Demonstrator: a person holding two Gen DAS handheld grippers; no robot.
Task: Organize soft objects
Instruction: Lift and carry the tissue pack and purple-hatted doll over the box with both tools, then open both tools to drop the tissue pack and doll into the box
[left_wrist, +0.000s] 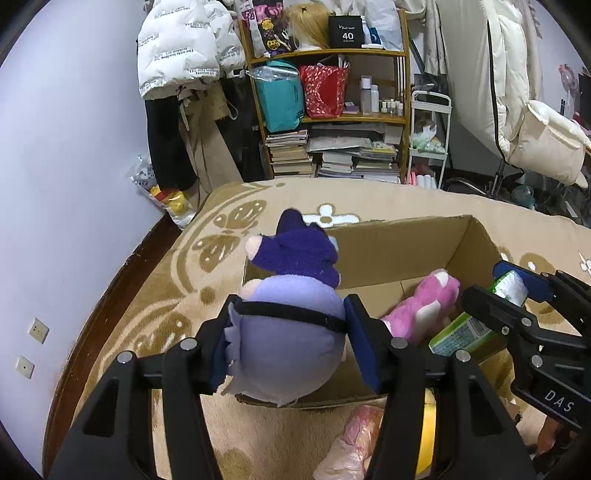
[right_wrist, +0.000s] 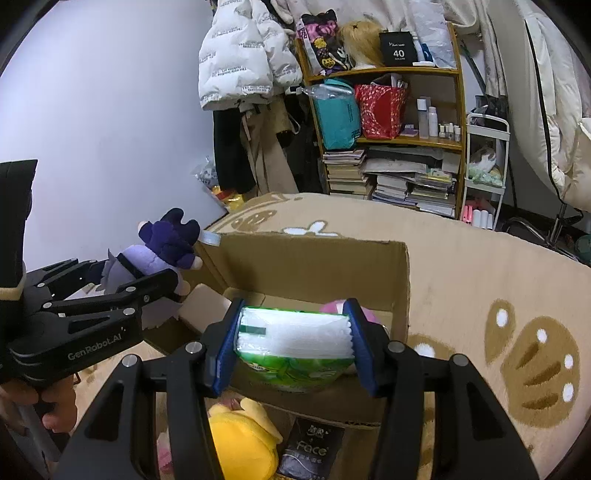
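Two tools work: our left tool grips the purple plush doll, our right tool clamps the tissue pack, both above the cardboard box at twelve o'clock; releasing inside likely comes next.

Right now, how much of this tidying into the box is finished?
Done: a pink plush lies in the cardboard box. In hand: the left hand-held gripper holds a purple doll, the right a green tissue pack, both over the box. Left: a yellow plush outside it.
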